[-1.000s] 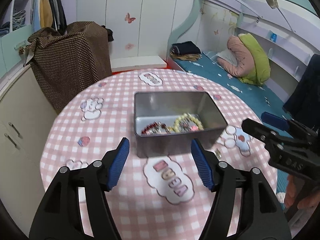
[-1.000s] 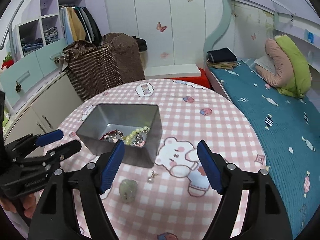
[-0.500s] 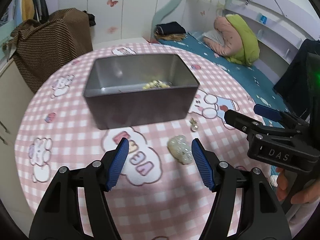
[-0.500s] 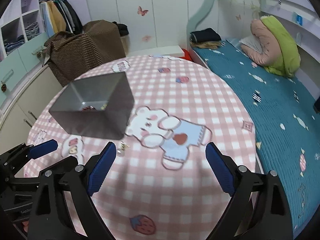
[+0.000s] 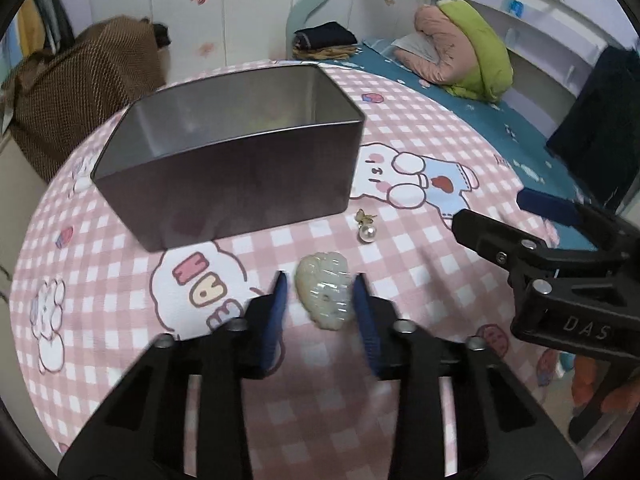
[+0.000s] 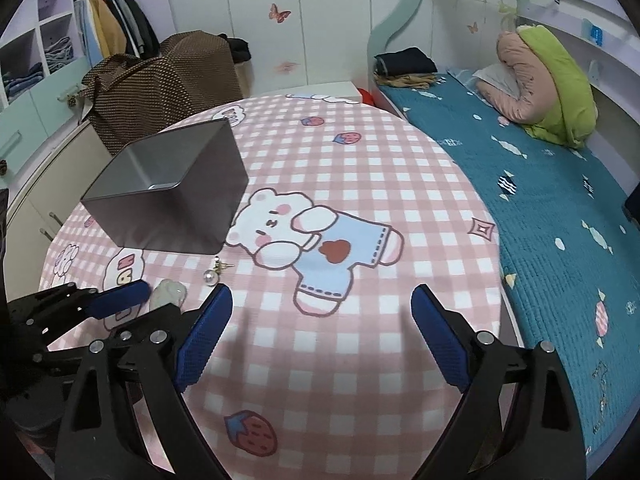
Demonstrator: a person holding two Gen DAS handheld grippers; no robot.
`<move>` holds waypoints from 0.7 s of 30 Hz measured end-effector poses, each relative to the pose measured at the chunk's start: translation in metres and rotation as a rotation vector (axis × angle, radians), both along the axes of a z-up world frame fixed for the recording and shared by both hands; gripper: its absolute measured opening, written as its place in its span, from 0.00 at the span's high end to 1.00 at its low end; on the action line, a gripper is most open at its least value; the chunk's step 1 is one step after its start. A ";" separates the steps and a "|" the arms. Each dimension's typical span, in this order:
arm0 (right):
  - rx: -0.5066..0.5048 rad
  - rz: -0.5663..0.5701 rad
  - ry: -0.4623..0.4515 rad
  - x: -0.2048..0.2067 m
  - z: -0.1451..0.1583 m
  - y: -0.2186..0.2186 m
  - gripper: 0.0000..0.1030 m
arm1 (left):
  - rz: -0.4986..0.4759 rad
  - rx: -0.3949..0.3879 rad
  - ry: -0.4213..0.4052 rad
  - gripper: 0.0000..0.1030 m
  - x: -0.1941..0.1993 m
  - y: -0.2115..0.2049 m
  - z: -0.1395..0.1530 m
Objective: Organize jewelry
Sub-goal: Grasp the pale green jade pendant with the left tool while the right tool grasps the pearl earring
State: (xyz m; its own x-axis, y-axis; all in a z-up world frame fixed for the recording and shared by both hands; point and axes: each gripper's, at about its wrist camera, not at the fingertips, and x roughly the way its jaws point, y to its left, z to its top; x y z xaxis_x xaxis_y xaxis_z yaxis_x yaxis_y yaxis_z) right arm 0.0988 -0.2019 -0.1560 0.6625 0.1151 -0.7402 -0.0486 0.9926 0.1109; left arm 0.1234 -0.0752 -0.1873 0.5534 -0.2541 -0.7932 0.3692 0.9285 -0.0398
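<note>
A round counter [image 6: 360, 184] carried a pink-and-white checked cloth printed with a cartoon bear [image 6: 308, 240] in blue overalls. Beyond it, a brown dotted bag [image 6: 168, 84] stood against a low cabinet. A bed [image 6: 540, 208] with a teal candy-print cover lay to the right, bearing a pink and green pillow [image 6: 548, 80] and folded dark clothes [image 6: 406, 64]. Garments [image 6: 116, 32] hung in the open wardrobe. Butterfly stickers [image 6: 279, 13] marked the white doors.

Even, soft indoor light. Strong fisheye bending with black corners. Left wrist view motion-blurred throughout; right wrist view sharper, faint shadows lower centre.
</note>
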 end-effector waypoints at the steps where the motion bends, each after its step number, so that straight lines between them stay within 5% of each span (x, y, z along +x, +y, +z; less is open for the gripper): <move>1: 0.001 0.005 0.001 0.000 -0.001 0.001 0.15 | -0.001 -0.003 -0.001 0.72 0.000 0.000 0.000; 8: 0.028 0.069 0.001 0.005 -0.003 0.016 0.16 | 0.000 -0.021 0.008 0.73 0.004 0.011 0.002; 21: 0.021 0.228 0.021 0.022 -0.007 0.064 0.56 | 0.100 -0.039 -0.013 0.73 0.012 0.058 0.013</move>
